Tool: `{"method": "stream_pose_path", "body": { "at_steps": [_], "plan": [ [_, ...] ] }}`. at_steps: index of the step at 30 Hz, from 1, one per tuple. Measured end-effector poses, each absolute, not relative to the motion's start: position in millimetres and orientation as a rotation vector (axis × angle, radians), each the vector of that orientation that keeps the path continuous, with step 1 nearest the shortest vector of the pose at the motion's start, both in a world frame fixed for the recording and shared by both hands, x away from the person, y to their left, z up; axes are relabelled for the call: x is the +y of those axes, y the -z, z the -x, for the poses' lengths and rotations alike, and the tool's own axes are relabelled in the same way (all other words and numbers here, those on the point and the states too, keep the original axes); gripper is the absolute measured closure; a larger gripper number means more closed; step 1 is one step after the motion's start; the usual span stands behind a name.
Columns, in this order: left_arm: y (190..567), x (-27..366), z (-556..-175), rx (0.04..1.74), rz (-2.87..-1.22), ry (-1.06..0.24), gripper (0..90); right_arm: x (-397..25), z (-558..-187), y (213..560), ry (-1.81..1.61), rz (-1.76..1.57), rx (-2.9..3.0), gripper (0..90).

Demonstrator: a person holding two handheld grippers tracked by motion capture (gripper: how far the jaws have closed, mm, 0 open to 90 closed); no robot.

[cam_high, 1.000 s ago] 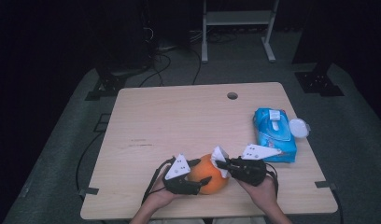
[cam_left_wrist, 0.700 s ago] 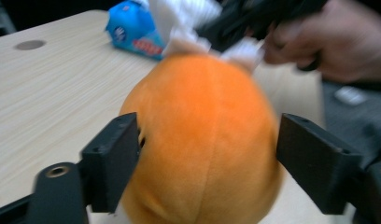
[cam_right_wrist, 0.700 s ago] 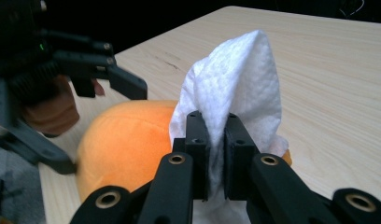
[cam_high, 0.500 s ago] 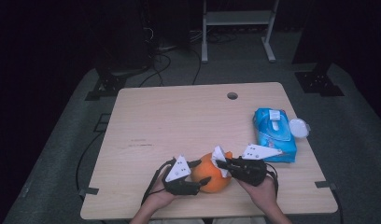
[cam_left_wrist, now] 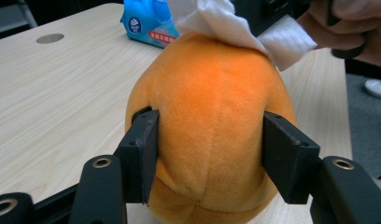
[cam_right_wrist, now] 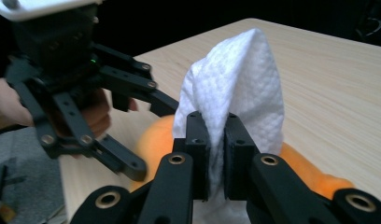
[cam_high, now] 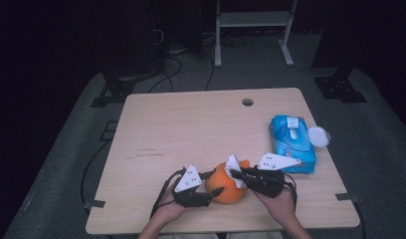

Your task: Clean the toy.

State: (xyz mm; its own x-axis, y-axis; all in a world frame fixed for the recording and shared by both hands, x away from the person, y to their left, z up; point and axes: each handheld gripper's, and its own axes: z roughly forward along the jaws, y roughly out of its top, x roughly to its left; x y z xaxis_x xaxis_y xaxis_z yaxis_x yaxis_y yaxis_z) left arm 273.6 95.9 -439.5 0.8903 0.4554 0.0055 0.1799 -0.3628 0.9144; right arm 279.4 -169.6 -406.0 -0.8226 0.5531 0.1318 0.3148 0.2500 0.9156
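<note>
Left gripper [cam_high: 215, 183]: jaws are pressing both sides of the orange plush [cam_left_wrist: 212, 126], holding it on the table [cam_high: 191, 129] near the front edge.
Right gripper [cam_high: 237, 174]: jaws are pinching a white wipe [cam_right_wrist: 235, 88] between them, nearly closed; the wipe is lying against the top of the plush.
Plush: is sitting between the two grippers, touching both the left jaws and the wipe.
Wipe pack [cam_high: 292, 143]: blue, is lying near the table's right edge, just beside the right gripper.
Hands: each is gripping its tool from the table's near side.
</note>
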Motion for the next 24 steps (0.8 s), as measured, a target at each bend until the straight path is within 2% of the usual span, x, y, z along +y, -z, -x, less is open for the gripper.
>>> {"method": "stream_pose_path", "body": {
  "at_steps": [4,7,8,12,18,24],
  "plan": [
    [440,97,-275,0.466,-1.925,-0.283,39.0,-192,-294,417,-1.582,-0.960,2.257,81.9],
    [443,92,-276,0.487,-1.934,-0.289,25.2,-190,-291,416,-1.583,-0.955,2.256,81.9],
    [444,92,-276,0.491,-1.932,-0.287,24.3,-185,-288,413,-1.596,-0.929,2.267,81.9],
    [444,94,-274,0.471,-1.946,-0.289,34.6,-176,-285,408,-1.570,-0.853,2.288,81.9],
    [441,93,-271,0.427,-1.955,-0.298,38.9,-206,-302,423,-1.562,-1.031,2.230,81.8],
    [436,92,-267,0.417,-1.973,-0.313,41.7,-185,-288,408,-1.600,-0.871,2.283,81.7]
  ]
}}
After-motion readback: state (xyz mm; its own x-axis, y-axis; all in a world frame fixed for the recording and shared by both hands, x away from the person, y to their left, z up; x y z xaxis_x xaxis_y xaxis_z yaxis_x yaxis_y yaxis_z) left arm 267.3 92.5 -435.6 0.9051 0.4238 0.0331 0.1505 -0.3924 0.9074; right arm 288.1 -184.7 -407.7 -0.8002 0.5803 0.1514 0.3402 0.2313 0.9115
